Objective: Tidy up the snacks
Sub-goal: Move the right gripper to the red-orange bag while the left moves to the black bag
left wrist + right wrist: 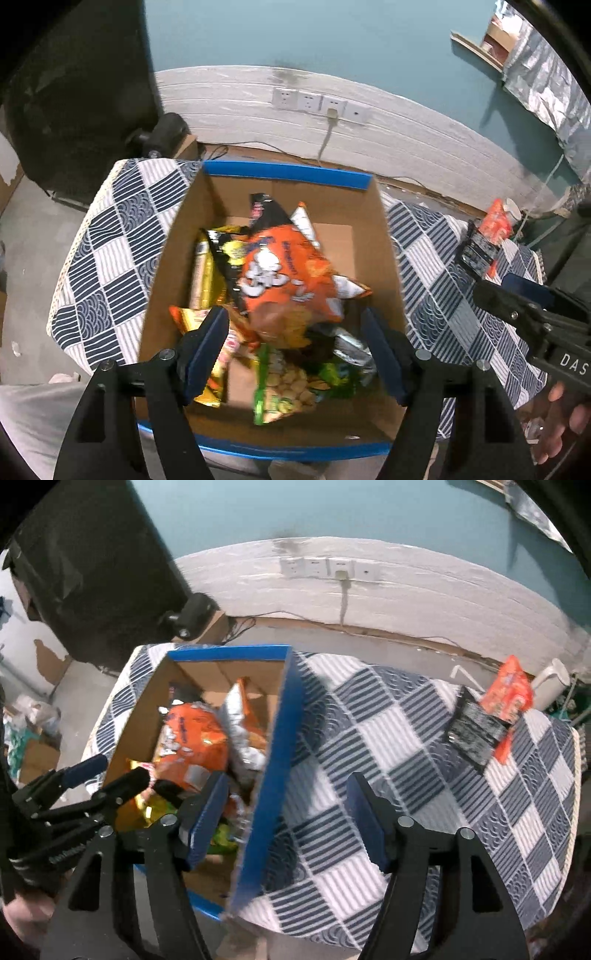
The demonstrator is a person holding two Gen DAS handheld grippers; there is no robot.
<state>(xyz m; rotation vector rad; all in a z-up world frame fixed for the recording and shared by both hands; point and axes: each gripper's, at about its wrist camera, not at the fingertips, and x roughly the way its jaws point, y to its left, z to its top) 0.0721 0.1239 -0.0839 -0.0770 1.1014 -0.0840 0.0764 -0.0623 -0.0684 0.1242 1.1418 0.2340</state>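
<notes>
left tool (293, 354) hangs over the near half of the box (388, 258), tilted steeply down, jaws wide, nothing between the pads. likely it is over the box because this is where snacks get dropped.

box: open cardboard carton with blue-taped rim, sitting on the checked cloth of the worktop (96, 258), toward its left end. inside, a loose heap, not sorted: big orange bag (291, 273) on top at box centre; yellow packet (207, 273) standing against the box's left wall; green bag (284, 387) lying at the near wall; a silver pouch (351, 350) just right of the green bag. some bare cardboard floor shows at the box's far right. packets overlap and lean; they look tossed in rather than laid.

right tool (286, 823) straddles the box's right wall: left pad over the inside, right pad over the cloth. jaws wide, gripping nothing. my guess is it is headed right of the box for more stock.

still outside, well right of the box near the worktop's far right edge: a dark packet (474, 734) and an orange packet (511, 694) touching it behind. these look like the remaining pickups; a white jug (552, 683) sits beyond them.
</notes>
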